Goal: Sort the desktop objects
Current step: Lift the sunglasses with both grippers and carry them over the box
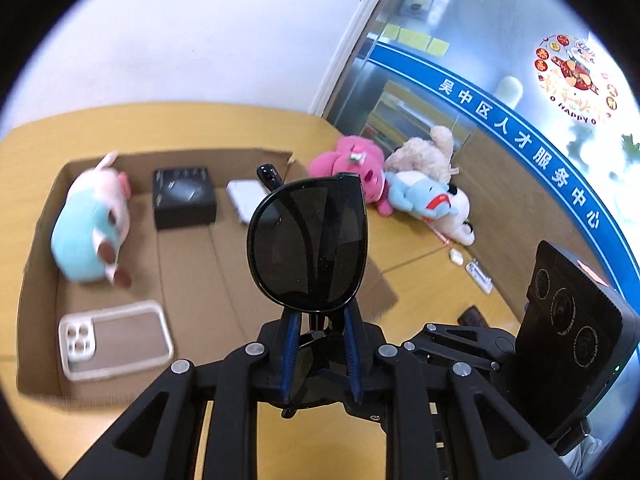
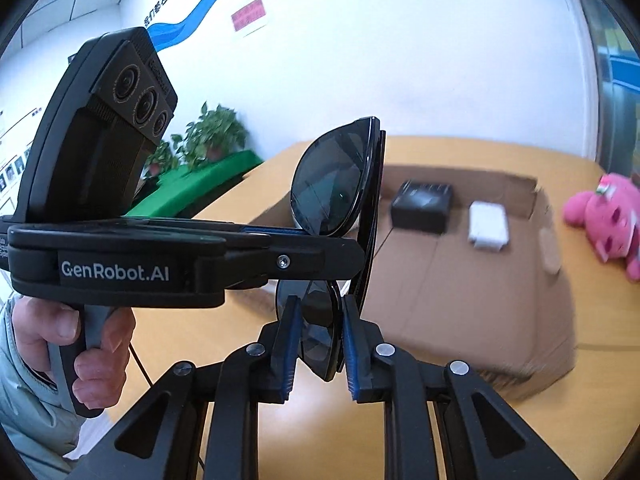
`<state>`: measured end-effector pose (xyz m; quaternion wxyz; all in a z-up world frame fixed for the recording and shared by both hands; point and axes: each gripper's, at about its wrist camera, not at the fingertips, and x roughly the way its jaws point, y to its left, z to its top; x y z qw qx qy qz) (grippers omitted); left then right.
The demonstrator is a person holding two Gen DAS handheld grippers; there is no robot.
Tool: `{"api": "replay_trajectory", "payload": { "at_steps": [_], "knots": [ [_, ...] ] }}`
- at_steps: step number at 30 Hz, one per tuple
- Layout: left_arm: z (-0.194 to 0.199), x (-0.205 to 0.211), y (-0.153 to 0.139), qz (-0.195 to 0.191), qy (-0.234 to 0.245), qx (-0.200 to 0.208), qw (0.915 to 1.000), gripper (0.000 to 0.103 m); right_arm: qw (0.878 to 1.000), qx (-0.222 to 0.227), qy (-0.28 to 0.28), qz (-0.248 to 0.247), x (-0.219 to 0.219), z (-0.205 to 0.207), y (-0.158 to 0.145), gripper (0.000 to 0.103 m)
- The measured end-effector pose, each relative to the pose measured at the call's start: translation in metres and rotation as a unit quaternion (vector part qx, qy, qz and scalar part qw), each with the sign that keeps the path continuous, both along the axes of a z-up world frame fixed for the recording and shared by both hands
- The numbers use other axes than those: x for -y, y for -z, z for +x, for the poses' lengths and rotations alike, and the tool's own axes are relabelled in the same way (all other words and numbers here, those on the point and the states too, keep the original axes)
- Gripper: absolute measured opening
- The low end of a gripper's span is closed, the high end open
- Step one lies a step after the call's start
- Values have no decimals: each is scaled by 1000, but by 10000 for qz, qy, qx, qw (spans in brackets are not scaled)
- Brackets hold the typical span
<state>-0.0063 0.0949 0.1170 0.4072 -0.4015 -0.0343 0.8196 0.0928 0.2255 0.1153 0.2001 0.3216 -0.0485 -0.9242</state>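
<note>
A pair of black sunglasses is held in the air above the cardboard box. My left gripper is shut on the sunglasses at one lens. In the right wrist view the sunglasses are folded, and my right gripper is shut on the lower lens. The left gripper comes in from the left there, clamped on the frame. The box lies on the yellow table.
In the box lie a pig plush, a black case, a white item and a clear phone case. Pink, beige and blue plush toys lie beyond. Small items sit near the glass wall.
</note>
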Motion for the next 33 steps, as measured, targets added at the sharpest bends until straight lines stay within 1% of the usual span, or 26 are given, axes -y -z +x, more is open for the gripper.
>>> {"api": "replay_trajectory", "payload": {
  "at_steps": [5,9,14,16,20,22,26,29,33],
  "knots": [
    [-34,-6,-6,124,60,79,9999,20,9999,95,47,-13,-13,-38,-15,18],
    [-72,-7,-2,240,7,292,9993,20,9997,245,79,-57,-18,-73,-20,17],
    [-107,-9,7,180,-120,520,9984,20,9977,630,48,-255,-22,-121,-12,17],
    [-119,-9,14,168,-166,645,9976,20,9969,754,31,-244,-20,-136,-7,17],
    [-141,-8,31,110,-249,916,9954,20,9932,1120,-19,-323,-17,-165,9,17],
    [-155,-6,48,54,-273,1208,9923,20,9897,1368,-63,-421,-17,-178,20,17],
    [-174,-6,78,-56,-413,1614,9860,20,9785,1968,-95,-617,-19,-208,52,17],
    [-186,-9,100,-229,-477,1880,9807,20,9704,2348,-116,-557,-20,-227,75,17],
    [-195,-13,123,-446,-465,2196,9735,20,9588,2800,-108,-465,-18,-240,98,17]
  ]
}}
